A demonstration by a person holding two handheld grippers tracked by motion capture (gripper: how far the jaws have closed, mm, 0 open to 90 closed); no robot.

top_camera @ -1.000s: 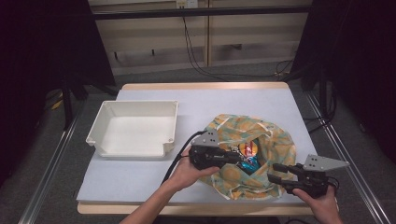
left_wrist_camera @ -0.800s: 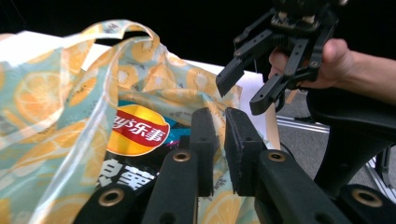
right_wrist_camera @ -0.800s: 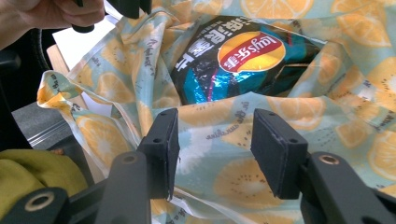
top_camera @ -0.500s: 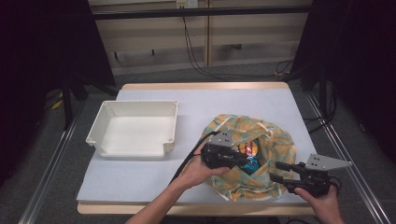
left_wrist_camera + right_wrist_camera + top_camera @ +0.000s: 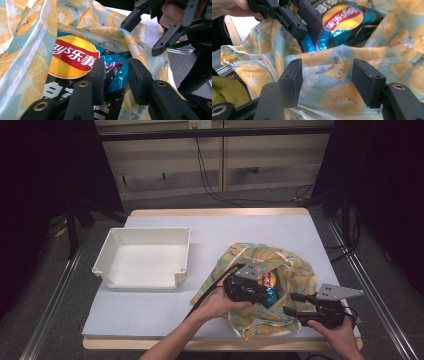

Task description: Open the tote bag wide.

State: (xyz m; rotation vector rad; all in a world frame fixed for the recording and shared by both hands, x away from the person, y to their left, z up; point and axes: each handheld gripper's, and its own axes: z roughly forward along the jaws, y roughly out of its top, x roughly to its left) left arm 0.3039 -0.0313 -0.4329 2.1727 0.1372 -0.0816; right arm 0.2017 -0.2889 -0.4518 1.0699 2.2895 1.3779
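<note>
Reaching into the fruit-print bag point(image 5: 265, 295) near the front of the table point(image 5: 210, 235), my left gripper point(image 5: 115, 75) has the chip bag point(image 5: 72, 57) between its jaws — they have just been opening, loose on the crinkly blue corner. My right gripper point(image 5: 327, 82) is opening too, cloth between its jaws. The chips are light, slippery and easy to crush, so I should pinch the top edge.

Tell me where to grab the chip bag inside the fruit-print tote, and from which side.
Grip the chip bag by its crinkled blue-and-black end, probably coming in through the tote's open mouth. That end pokes clear of the cloth, and it is thin enough to pinch. The left gripper already straddles it, its jaws having just been opening; the right gripper stands open over the tote's cloth.
</note>
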